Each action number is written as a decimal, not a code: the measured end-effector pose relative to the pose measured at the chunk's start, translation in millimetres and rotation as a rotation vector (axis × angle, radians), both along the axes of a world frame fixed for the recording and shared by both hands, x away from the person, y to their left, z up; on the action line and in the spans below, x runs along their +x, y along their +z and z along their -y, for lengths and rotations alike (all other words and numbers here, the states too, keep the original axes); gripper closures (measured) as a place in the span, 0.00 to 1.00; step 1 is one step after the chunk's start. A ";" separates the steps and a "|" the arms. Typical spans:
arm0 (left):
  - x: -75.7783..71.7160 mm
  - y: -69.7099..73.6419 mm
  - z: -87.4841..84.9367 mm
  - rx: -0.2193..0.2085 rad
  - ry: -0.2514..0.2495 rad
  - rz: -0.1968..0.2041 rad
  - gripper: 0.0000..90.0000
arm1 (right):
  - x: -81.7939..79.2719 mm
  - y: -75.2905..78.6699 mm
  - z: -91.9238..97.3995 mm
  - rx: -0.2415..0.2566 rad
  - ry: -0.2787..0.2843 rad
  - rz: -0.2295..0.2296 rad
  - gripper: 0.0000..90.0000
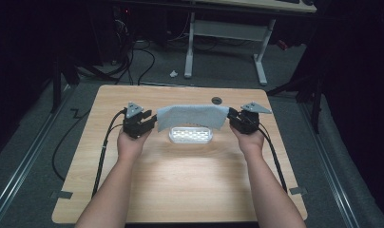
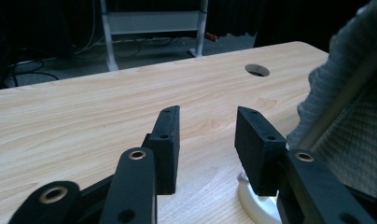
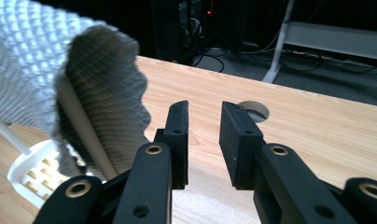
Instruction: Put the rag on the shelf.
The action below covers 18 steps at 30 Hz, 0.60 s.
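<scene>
1. At centre-left of the high view, the left gripper (image 1: 151, 124) sits just beside the left end of the grey waffle-weave cloth (image 1: 192, 116). In the left gripper view its jaws stand apart with bare wood between them, and the cloth (image 2: 352, 112) hangs at the right edge, outside the pads.
2. The cloth drapes over a pale thin rod (image 3: 86, 128) above the white perforated plastic tray (image 1: 191, 135), in the middle of the light wooden table (image 1: 180, 180). The step looks like letting go, so judge the drape before leaving: it should hang evenly on both sides.
3. At centre-right, the right gripper (image 1: 234, 119) is by the cloth's right end, its jaws parted on nothing in the right gripper view (image 3: 203, 140).
4. Draw both grippers outward and level, clear of the edges, so no pad snags the weave and drags the cloth off.
</scene>
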<state>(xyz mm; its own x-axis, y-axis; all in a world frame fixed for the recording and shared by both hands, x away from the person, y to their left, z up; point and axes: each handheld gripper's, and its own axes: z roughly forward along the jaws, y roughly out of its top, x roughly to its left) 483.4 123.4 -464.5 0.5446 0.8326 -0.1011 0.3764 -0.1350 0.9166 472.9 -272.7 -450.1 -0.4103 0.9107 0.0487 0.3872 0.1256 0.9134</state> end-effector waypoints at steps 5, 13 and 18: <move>-0.5 0.2 -1.8 0.008 0.009 0.004 0.67 | 0.7 -0.3 2.1 -0.004 -0.010 -0.003 0.82; -6.2 -4.5 -7.0 0.033 0.025 -0.002 0.64 | -1.9 -2.6 0.7 -0.022 -0.005 -0.010 0.79; -14.4 -3.5 -18.4 0.038 0.045 0.004 0.63 | -12.5 -0.2 6.9 -0.013 -0.014 0.016 0.77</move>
<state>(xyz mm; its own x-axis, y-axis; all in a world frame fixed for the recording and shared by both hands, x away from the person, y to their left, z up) 469.0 141.7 -468.0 0.5073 0.8592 -0.0668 0.3791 -0.1529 0.9126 460.4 -279.6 -450.3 -0.3977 0.9170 0.0307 0.3748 0.1319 0.9177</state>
